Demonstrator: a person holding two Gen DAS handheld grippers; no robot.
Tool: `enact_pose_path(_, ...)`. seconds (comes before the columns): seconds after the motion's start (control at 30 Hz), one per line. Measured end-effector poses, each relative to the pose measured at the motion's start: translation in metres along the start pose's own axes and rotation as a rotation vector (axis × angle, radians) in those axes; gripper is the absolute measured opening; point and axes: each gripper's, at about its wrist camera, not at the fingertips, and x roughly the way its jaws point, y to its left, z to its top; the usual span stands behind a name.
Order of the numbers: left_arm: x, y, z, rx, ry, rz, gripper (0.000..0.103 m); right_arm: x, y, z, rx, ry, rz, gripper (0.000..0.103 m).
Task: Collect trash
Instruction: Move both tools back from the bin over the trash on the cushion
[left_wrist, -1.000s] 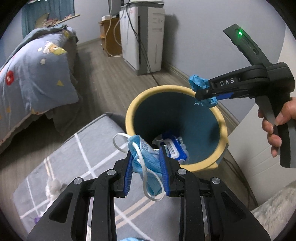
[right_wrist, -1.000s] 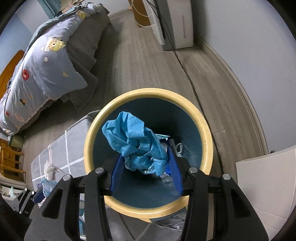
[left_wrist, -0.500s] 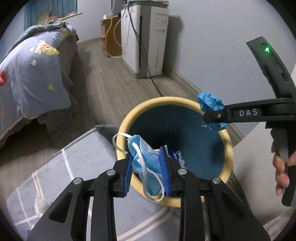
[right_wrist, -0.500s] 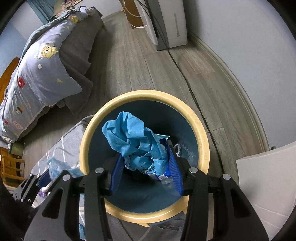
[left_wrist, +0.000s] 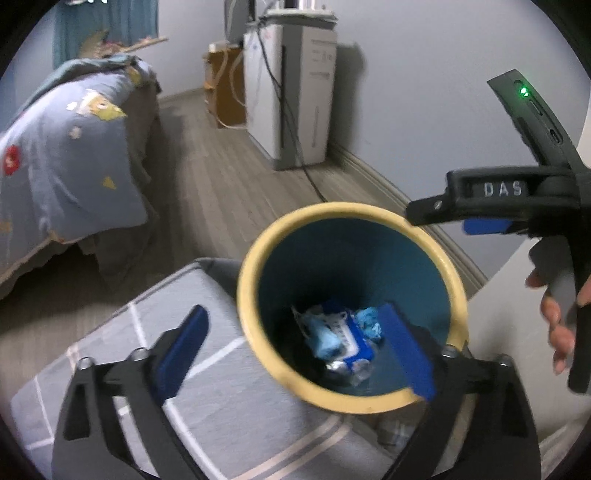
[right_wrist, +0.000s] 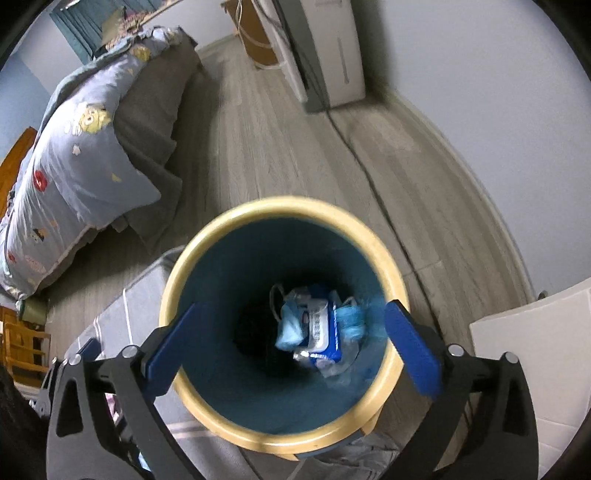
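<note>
A round bin with a yellow rim (left_wrist: 258, 254) (right_wrist: 295, 205) and a dark blue inside stands on the floor. At its bottom lie a blue face mask (left_wrist: 325, 339) (right_wrist: 290, 328), a crumpled blue wad (left_wrist: 369, 323) (right_wrist: 351, 319) and a blue-and-white packet (right_wrist: 323, 332). My left gripper (left_wrist: 295, 347) is open and empty, its jaws spread over the near rim. My right gripper (right_wrist: 291, 347) is open and empty above the bin mouth; it also shows in the left wrist view (left_wrist: 480, 206) over the far rim.
A grey rug with pale lines (left_wrist: 207, 417) lies beside the bin. A bed with a patterned blue quilt (left_wrist: 55, 162) stands at the left. A white appliance (left_wrist: 295, 103) with a cable stands at the wall. A white cabinet (right_wrist: 532, 362) is at the right.
Both grippers have opened. The face mask has dropped from the left one and the blue wad from the right one into the bin.
</note>
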Motion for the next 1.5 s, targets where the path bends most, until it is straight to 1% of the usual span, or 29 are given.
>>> enact_pose_path(0.13,-0.011,0.01,-0.008,0.001,0.003,0.056,0.096,-0.002,0.003,0.0,-0.005,-0.006,-0.021,0.097)
enact_pose_path(0.27,-0.032,0.03,-0.015,-0.033,0.009,0.085,0.096,-0.004,0.014,0.0,-0.035,-0.009,-0.037,0.097)
enact_pose_path(0.4,-0.069,0.058,-0.023,-0.077,-0.007,0.115,0.097,-0.009,0.029,-0.002,-0.084,-0.018,-0.034,0.097)
enact_pose_path(0.5,-0.102,0.083,-0.034,-0.106,-0.021,0.156,0.098,-0.013,0.04,-0.005,-0.118,-0.026,-0.032,0.097)
enact_pose_path(0.57,-0.119,0.096,-0.043,-0.118,-0.021,0.186,0.098,-0.016,0.048,-0.008,-0.134,-0.025,-0.023,0.097)
enact_pose_path(0.63,-0.142,0.114,-0.055,-0.14,-0.024,0.24,0.098,-0.018,0.056,-0.011,-0.152,-0.025,-0.016,0.097)
enact_pose_path(0.77,-0.174,0.139,-0.076,-0.201,-0.019,0.312,0.098,-0.027,0.077,-0.02,-0.198,-0.039,-0.007,0.097)
enact_pose_path(0.87,-0.198,0.149,-0.094,-0.233,-0.021,0.353,0.098,-0.037,0.098,-0.029,-0.234,-0.053,0.02,0.097)
enact_pose_path(0.97,-0.217,0.158,-0.114,-0.264,-0.025,0.374,0.098,-0.047,0.121,-0.041,-0.272,-0.056,0.048,0.097)
enact_pose_path(1.1,-0.23,0.168,-0.134,-0.295,-0.016,0.407,0.098,-0.059,0.15,-0.058,-0.329,-0.058,0.088,0.097)
enact_pose_path(1.23,-0.241,0.177,-0.149,-0.319,-0.023,0.416,0.098,-0.064,0.172,-0.077,-0.366,-0.044,0.116,0.097)
enact_pose_path(1.3,-0.243,0.182,-0.156,-0.33,-0.022,0.415,0.098,-0.063,0.183,-0.089,-0.38,-0.023,0.131,0.097)
enact_pose_path(1.4,-0.243,0.186,-0.164,-0.351,-0.015,0.413,0.098,-0.055,0.201,-0.111,-0.446,0.02,0.138,0.097)
enact_pose_path(1.5,-0.244,0.187,-0.168,-0.345,-0.015,0.417,0.098,-0.041,0.216,-0.132,-0.517,0.098,0.172,0.097)
